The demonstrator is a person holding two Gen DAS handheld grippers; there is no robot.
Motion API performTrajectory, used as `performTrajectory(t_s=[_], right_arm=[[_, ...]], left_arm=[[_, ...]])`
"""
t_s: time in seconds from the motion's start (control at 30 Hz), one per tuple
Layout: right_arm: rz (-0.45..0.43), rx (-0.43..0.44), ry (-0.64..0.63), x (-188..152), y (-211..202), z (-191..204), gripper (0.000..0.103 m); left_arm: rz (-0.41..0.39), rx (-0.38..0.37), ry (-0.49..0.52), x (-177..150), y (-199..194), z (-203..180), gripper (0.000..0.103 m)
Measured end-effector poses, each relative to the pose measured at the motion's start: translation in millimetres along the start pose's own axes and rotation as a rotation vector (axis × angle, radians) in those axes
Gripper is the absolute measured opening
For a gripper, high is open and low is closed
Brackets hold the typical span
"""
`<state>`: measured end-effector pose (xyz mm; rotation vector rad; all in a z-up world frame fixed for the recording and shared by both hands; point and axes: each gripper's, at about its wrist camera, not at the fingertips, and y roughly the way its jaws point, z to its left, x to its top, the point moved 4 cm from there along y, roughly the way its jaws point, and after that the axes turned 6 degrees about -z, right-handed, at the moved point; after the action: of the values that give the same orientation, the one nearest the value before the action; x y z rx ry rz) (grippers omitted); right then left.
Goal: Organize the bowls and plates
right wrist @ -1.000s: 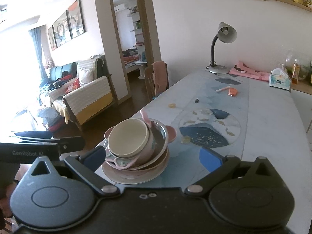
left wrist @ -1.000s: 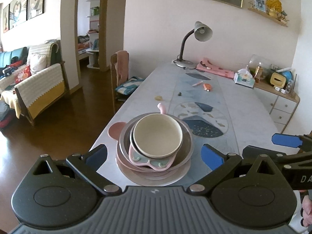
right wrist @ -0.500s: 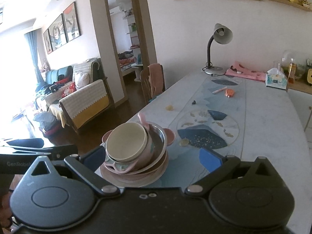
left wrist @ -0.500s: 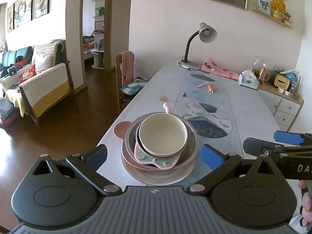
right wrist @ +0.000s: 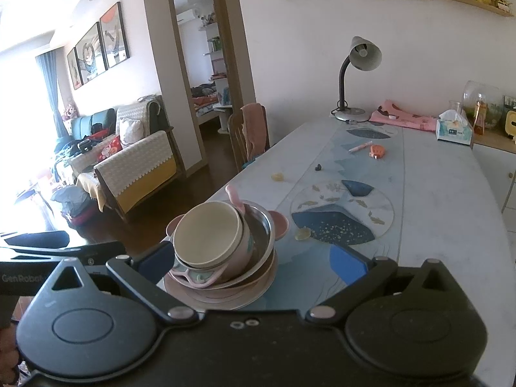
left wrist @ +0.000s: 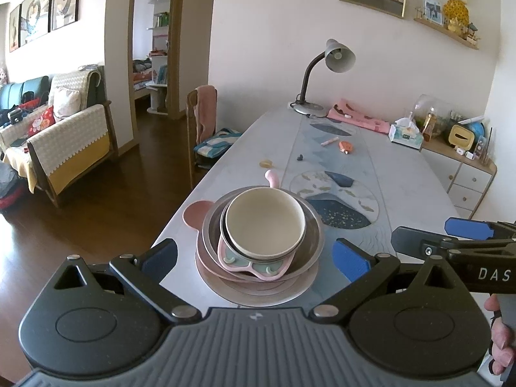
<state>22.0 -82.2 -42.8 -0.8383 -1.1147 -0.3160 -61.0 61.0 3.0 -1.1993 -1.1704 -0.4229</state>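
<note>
Left tool [left wrist: 254, 254]: jaws spread wide, holding nothing, positioned at the near end of the table [left wrist: 403, 177] with the dish stack between its blue pads and short of contact.

Dish stack, near the table's near-left corner: a cream bowl [left wrist: 265, 220] sits on top, nested in a pink dish [left wrist: 248, 262] with pale green trim. That rests in a steel bowl [left wrist: 311, 225], which stands on a wide flat plate [left wrist: 258, 292]. A pink eared plate [left wrist: 195, 214] protrudes at the stack's left edge. A pink handle [left wrist: 273, 178] rises behind the stack.

Right tool [right wrist: 251, 261]: jaws likewise wide apart, empty. Its left pad lies just beside the cream bowl; contact cannot be confirmed.

Far end of table: desk lamp [left wrist: 325, 74], pink cloth [left wrist: 358, 117], tissue box [left wrist: 405, 133].
</note>
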Motion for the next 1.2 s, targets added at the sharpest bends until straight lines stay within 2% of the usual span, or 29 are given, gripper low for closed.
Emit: performTrajectory(t_s=[0.8, 1.2], right_arm=[[0.005, -0.009, 0.001, 2.6, 8.7, 2.9, 0.103], [-0.017, -0.017, -0.009, 6.1, 16.4, 8.2, 0.103]], left_arm=[[-0.001, -0.006, -0.009, 3.0, 5.4, 4.5, 0.103], [-0.029, -0.006, 0.001, 9.2, 9.1, 9.3, 0.103]])
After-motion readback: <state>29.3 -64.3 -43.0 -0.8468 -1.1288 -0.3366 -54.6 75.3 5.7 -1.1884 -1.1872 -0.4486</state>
